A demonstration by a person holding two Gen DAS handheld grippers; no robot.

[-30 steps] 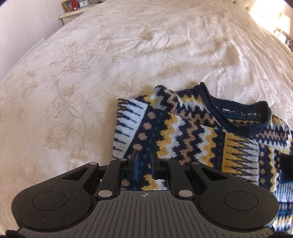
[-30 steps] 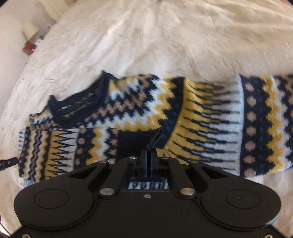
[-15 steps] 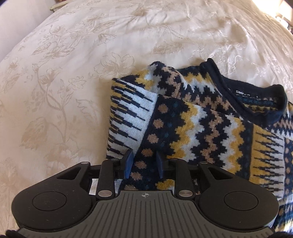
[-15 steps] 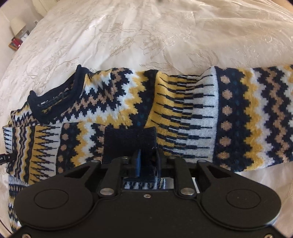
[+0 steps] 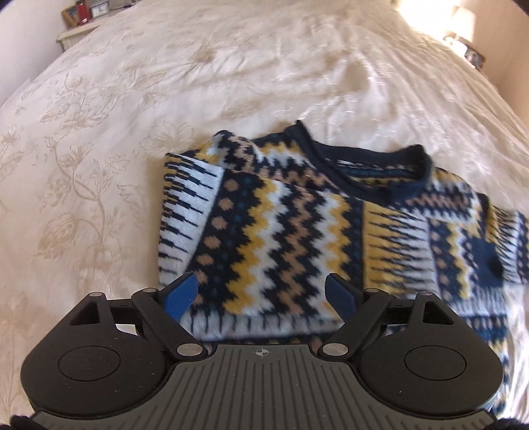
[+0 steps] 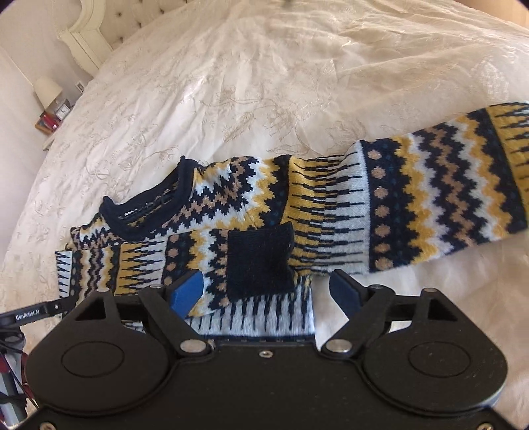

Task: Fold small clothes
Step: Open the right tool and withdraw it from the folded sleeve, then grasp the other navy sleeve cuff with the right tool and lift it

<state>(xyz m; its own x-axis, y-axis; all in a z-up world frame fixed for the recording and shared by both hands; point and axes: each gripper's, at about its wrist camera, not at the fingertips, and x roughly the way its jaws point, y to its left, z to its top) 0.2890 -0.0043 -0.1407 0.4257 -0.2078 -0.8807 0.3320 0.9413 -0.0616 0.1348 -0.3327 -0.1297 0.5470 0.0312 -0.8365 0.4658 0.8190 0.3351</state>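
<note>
Your sweater [image 5: 284, 231] lies flat on the bed [image 5: 165, 82], patterned in navy, yellow, white and tan zigzags, its navy collar [image 5: 370, 165] toward the far side. One sleeve is folded across the chest, its dark cuff [image 6: 259, 261] resting on the body just ahead of your right gripper [image 6: 266, 291].

Your left gripper [image 5: 261, 294] hangs over the folded shoulder edge; its jaws are opening, the blue pads wide apart, with knit beneath them but nothing pinched. Your right gripper's jaws are opening as well, the cuff and sleeve end lying between the pads, which do not press on it.

Only the right wrist view shows you the other sleeve [image 6: 429, 198] stretched out unfolded to the right, a cream headboard [image 6: 96, 39], and a lamp [image 6: 48, 91] on a bedside stand. Only the left wrist view shows you a nightstand [image 5: 77, 31] with a red item and a small clock at far left, and a sunlit corner at far right.

In the right wrist view a black strap [image 6: 29, 314] at the lower left reads "GenRobot.AI". The collar label is too blurred to read.
</note>
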